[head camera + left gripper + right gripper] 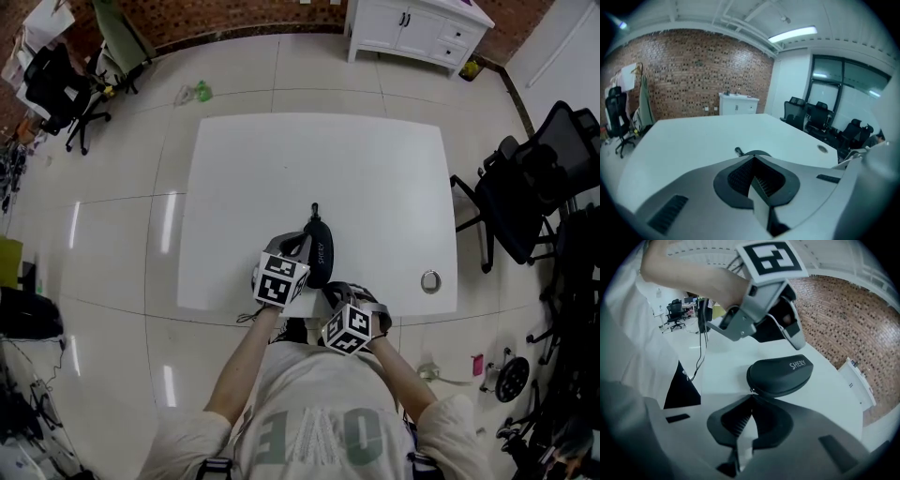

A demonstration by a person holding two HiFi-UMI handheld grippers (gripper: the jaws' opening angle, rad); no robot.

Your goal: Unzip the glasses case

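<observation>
A black zipped glasses case (319,251) (780,371) lies near the front edge of the white table (309,159), with its short strap (314,211) pointing away from me. My left gripper (298,246) (797,341) is shut and sits over the case's far left side; in the left gripper view only a sliver of the case (758,153) shows past the closed tips (752,161). My right gripper (330,289) (751,397) comes in from the table edge. Its jaws are closed right at the small metal zipper pull (751,390) on the case's near end.
A round cable hole (430,280) is in the table's front right corner. Black office chairs (525,187) stand to the right, another chair (56,89) at the far left, and a white cabinet (417,28) by the brick wall.
</observation>
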